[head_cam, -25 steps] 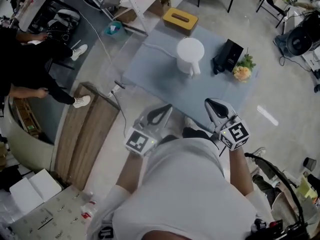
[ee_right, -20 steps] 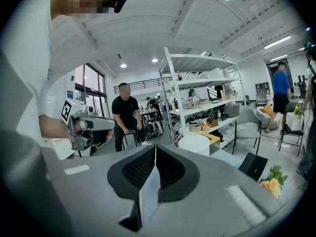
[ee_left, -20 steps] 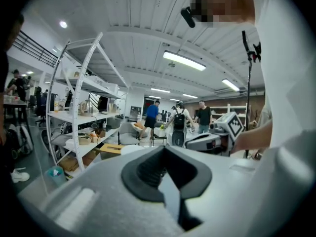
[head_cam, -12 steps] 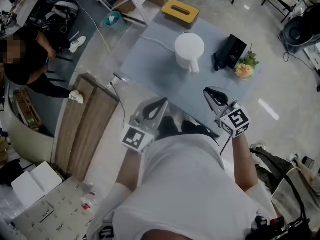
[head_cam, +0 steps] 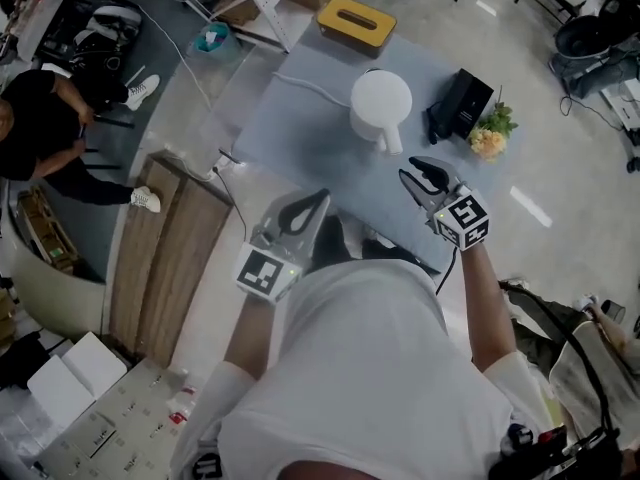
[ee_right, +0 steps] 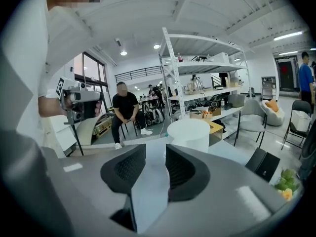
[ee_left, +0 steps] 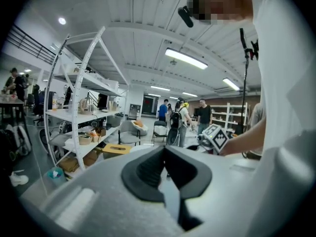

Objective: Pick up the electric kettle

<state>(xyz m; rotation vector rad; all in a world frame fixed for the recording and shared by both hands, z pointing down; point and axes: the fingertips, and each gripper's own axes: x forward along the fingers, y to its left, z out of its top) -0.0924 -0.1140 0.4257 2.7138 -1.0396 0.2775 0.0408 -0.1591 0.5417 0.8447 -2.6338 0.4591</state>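
From the head view we see the electric kettle point(head_cam: 380, 101) standing upright near the middle of the grey worktop point(head_cam: 300, 143), its long axis vertical, so mostly its round white lid faces us. Its handle points toward the near edge and the right hand-held gripper point(head_cam: 419, 173), which hangs over that edge, apart from the kettle. The left hand-held gripper point(head_cam: 318, 201) sits lower left, at the worktop's near edge. We cannot make out a spout, and the person's torso hides the floor below.

In the left gripper view the left hand-held gripper point(ee_left: 164, 149) has its pads meeting at the tips, with nothing between them. Its own body blocks the worktop, and we cannot find the kettle here.

In the right gripper view the right hand-held gripper point(ee_right: 155, 154) has just been opening. Its jaws stand apart with only bare worktop point(ee_right: 148, 147) between them. The electric kettle point(ee_right: 188, 131) rises beyond the right-side jaw, its base hidden behind that jaw.
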